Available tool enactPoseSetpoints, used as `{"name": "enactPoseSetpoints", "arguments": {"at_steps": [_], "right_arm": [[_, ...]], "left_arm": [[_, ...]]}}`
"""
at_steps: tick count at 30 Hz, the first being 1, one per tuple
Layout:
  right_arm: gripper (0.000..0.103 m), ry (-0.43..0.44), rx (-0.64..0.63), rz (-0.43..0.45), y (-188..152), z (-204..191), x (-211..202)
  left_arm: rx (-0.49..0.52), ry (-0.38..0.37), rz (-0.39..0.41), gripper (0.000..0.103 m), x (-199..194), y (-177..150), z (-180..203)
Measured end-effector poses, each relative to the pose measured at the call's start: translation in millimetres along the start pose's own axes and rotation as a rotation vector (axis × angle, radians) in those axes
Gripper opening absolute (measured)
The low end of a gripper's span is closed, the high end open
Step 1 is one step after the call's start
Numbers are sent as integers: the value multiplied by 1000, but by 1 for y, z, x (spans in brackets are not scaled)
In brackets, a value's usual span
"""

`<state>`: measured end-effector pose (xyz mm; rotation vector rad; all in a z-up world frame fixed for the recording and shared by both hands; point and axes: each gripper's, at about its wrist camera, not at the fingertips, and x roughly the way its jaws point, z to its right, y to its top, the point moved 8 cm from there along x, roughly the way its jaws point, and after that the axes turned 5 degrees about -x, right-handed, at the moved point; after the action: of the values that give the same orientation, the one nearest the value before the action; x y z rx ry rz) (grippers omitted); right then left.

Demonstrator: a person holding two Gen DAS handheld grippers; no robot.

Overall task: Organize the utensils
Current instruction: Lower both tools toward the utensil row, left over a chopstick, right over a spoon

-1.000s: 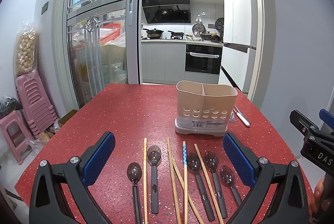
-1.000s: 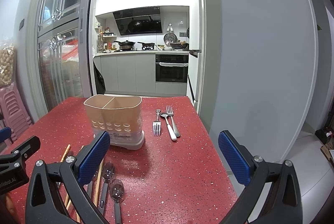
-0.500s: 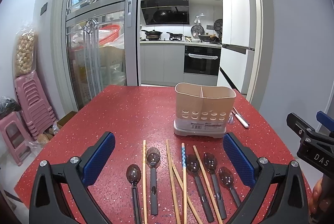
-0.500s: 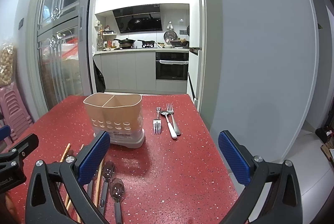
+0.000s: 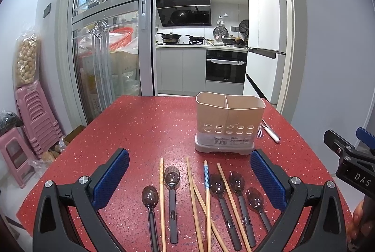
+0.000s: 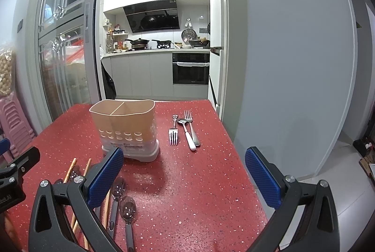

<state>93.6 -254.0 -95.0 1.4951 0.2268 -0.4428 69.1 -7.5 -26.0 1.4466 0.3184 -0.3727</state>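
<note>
Left gripper and right gripper both hang with jaws wide apart, holding nothing. Nearest on the red speckled table lie 5 dark translucent plastic spoons mixed with slim wooden chopsticks; judged light, stiff, inclined to roll, best pinched mid-handle. Behind stands the beige 2-compartment plastic holder, apparently empty. Beyond, to its right, metal forks and a white-handled spoon, smooth and probably slippery
</note>
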Motion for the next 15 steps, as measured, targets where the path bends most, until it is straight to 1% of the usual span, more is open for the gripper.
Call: {"name": "enactPoseSetpoints", "arguments": {"at_steps": [8,11,15], "right_arm": [[103,3,-11,-9,0,-1,2],[103,51,-19,-37,-1,-6,7],[103,134,-53,-104,-7,-20,19]], "left_arm": [[-11,3,-11,103,4,-2,-5],[-20,13,-40,103,9,-5,-12],[-60,57,-99,103,20,-12,-37]]}}
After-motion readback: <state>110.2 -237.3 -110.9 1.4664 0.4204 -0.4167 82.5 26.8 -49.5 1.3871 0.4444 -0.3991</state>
